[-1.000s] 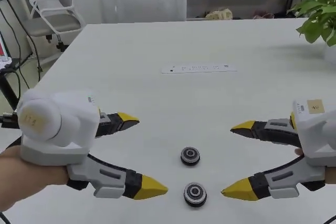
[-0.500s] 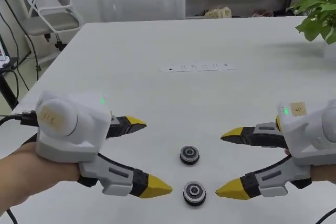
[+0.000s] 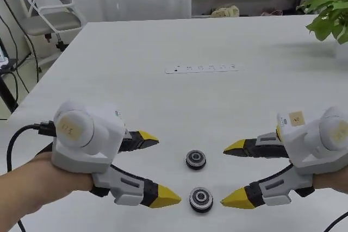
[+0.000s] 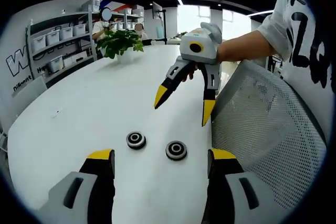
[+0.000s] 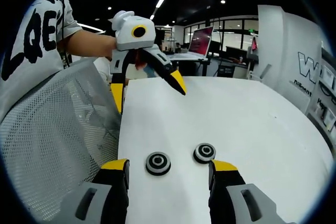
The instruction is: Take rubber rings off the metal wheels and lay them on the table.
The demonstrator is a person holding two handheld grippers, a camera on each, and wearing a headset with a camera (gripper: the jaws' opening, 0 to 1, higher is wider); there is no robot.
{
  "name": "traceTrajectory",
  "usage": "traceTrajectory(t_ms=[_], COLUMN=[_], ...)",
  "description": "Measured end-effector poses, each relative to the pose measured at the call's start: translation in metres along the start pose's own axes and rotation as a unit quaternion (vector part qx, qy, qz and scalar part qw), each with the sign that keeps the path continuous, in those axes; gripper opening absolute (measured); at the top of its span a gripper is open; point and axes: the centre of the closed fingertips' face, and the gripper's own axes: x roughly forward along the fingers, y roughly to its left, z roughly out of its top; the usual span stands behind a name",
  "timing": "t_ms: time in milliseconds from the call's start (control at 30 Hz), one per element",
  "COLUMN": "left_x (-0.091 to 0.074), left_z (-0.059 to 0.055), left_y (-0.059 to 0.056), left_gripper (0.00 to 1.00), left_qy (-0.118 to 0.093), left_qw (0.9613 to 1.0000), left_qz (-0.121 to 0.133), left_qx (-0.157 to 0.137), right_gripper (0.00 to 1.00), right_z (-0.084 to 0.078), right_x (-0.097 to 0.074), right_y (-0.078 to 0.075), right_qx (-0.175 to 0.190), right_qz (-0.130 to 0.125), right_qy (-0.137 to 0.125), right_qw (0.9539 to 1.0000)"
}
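Observation:
Two small metal wheels with black rubber rings lie flat on the white table. The far wheel [image 3: 196, 159] [image 4: 136, 139] [image 5: 204, 152] and the near wheel [image 3: 201, 199] [image 4: 176, 150] [image 5: 158, 162] sit close together near the front edge. My left gripper [image 3: 157, 171] [image 4: 160, 161] is open, just left of the wheels, yellow tips pointing at them. My right gripper [image 3: 228, 174] [image 5: 169, 172] is open too, just right of them. Neither touches a wheel. Each gripper appears in the other's view, the right gripper [image 4: 181, 109] and the left gripper [image 5: 148, 97].
A white power strip [image 3: 202, 69] lies mid-table. A green potted plant [image 3: 328, 12] stands at the back right. A grey chair [image 3: 155, 5] faces the far edge and a mesh chair back [image 4: 262, 129] stands at the near edge. A cable [image 3: 19, 139] trails from the left gripper.
Both grippers have moved inward toward the two wheels, still open. The head camera has shifted slightly; the wheels lie where they were.

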Motion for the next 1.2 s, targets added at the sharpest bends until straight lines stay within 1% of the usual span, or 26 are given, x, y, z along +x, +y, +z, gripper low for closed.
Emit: traceTrajectory(t_ms=[233, 400, 533, 600, 700, 800, 867, 1067, 1200], left_x=[0.006, 0.01, 0.015, 0.018, 0.02, 0.025, 0.027, 0.033, 0.039], left_z=[-0.004, -0.004, -0.006, -0.007, -0.009, -0.014, -0.016, -0.015, -0.017], left_y=[-0.002, -0.002, -0.005, -0.006, -0.007, -0.009, -0.009, -0.013, -0.017], left_gripper=[0.64, 0.57, 0.56, 0.56, 0.54, 0.52, 0.51, 0.45, 0.42], left_qy=[0.005, 0.006, 0.009, 0.012, 0.014, 0.022, 0.026, 0.022, 0.026], left_qw=[0.9999, 0.9999, 0.9997, 0.9996, 0.9995, 0.999, 0.9987, 0.9985, 0.998], left_qz=[-0.008, -0.011, -0.019, -0.023, -0.026, -0.033, -0.036, -0.047, -0.055], left_qx=[0.005, 0.006, 0.011, 0.013, 0.014, 0.021, 0.022, 0.016, 0.018], right_gripper=[0.53, 0.48, 0.45, 0.45, 0.42, 0.42, 0.39, 0.36, 0.33], right_z=[-0.009, -0.012, -0.017, -0.017, -0.017, -0.021, -0.024, -0.024, -0.029], right_x=[0.008, 0.013, 0.016, 0.018, 0.019, 0.022, 0.024, 0.028, 0.031], right_y=[0.004, 0.007, 0.008, 0.009, 0.01, 0.01, 0.011, 0.015, 0.016], right_qx=[-0.007, -0.013, -0.022, -0.021, -0.022, -0.026, -0.025, -0.02, -0.018], right_qz=[0.016, 0.028, 0.033, 0.035, 0.04, 0.041, 0.045, 0.053, 0.057], right_qy=[0.014, 0.023, 0.034, 0.033, 0.033, 0.039, 0.043, 0.039, 0.045], right_qw=[0.9998, 0.9993, 0.9986, 0.9986, 0.9984, 0.9981, 0.9977, 0.9976, 0.9972])
